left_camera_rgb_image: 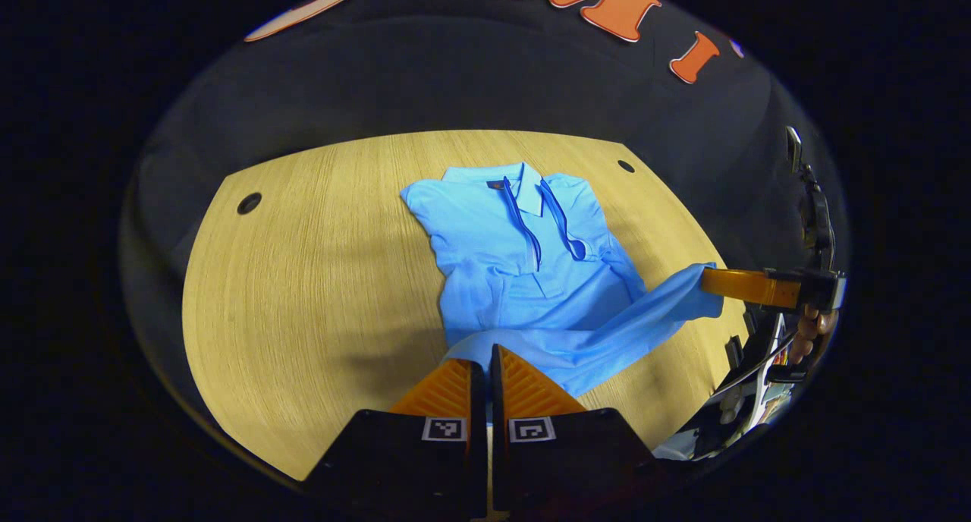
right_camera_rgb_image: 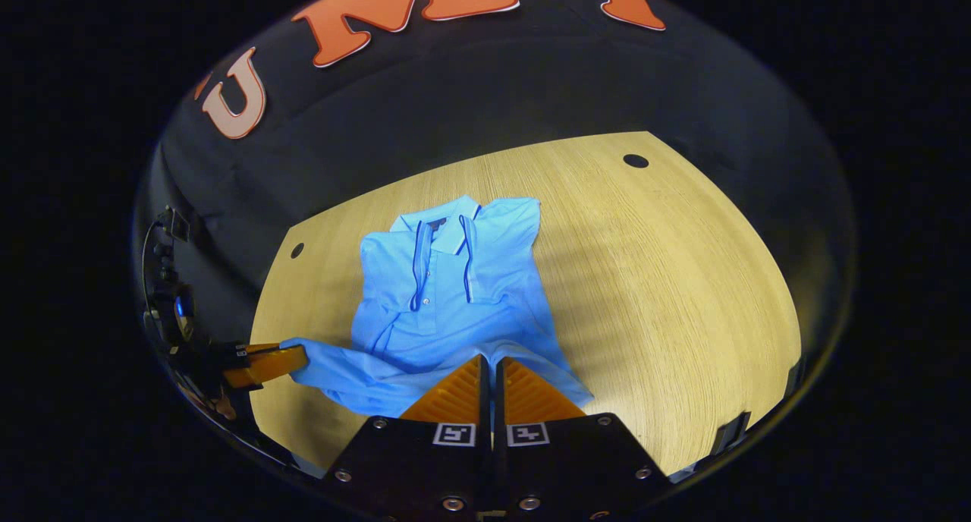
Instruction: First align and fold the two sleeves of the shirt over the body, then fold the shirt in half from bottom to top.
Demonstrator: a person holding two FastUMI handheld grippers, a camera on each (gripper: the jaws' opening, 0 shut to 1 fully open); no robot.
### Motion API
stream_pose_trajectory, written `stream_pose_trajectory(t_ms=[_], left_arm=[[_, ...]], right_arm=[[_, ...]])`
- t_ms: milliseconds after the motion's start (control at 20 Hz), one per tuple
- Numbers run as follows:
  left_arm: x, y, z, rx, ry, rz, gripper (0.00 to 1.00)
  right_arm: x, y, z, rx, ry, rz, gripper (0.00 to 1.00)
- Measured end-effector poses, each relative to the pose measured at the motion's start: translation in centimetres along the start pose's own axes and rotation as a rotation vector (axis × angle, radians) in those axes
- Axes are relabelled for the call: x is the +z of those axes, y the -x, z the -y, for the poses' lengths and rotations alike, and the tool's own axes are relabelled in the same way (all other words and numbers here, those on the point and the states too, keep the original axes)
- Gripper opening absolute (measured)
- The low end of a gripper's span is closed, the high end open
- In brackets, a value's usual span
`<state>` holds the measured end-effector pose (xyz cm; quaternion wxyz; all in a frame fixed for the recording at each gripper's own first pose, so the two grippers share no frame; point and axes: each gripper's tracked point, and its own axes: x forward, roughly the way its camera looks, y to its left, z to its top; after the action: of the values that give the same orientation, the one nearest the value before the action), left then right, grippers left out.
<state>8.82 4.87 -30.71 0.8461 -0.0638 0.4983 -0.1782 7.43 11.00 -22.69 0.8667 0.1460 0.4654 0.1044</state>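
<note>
Left gripper view has the blue polo shirt (left_camera_rgb_image: 523, 279) lying near the middle of the frame on the pale wooden tabletop (left_camera_rgb_image: 303, 279), collar toward the upper edge and hem toward the bottom, so its long axis runs from top to bottom of the picture with a slight lean to the right. Both sleeves look to be folded in over the body already, and the lower edge is raised off the wood. At the bottom of that view the left hand-held gripper (left_camera_rgb_image: 485, 366) has its fingers drawn close together on the hem, and at the right edge the right hand-held gripper (left_camera_rgb_image: 709, 281) pinches the other corner of the same hem. Right gripper view shows the same thing mirrored: the right gripper's fingers closed on the cloth at bottom centre, the left one clamped on the hem at lower left. I'd judge the shirt light, limp and easily stretched, a knit that sags between two holds and wrinkles if pulled unevenly. The two bottom corners seem the right places to grip it, kept level and spread so the hem travels straight toward the collar.
</note>
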Motion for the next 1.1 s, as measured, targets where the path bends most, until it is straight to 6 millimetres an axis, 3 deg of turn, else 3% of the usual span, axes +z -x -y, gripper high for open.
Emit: stream_pose_trajectory(t_ms=[250, 550, 700, 900, 1100], left_arm=[[4.5, -0.9, -2.0, 0.036, -0.026, 0.049, 0.07], [9.4, -5.0, -4.6, 0.123, 0.034, 0.088, 0.07], [11.6, -7.1, -6.3, 0.165, 0.043, 0.081, 0.07], [14.4, -9.7, -8.4, 0.212, 0.038, 0.086, 0.07], [15.8, -11.6, -10.2, 0.266, 0.032, 0.068, 0.07]], right_arm=[[4.4, -2.3, -0.4, 0.012, 0.012, 0.029, 0.01], [9.7, -6.9, -0.1, 0.067, 0.051, 0.032, 0.01], [12.1, -9.8, 1.2, 0.067, 0.072, 0.031, 0.01], [14.0, -13.5, 2.2, 0.085, 0.056, -0.007, 0.01], [15.4, -16.4, 1.8, 0.127, 0.008, -0.036, 0.02]])
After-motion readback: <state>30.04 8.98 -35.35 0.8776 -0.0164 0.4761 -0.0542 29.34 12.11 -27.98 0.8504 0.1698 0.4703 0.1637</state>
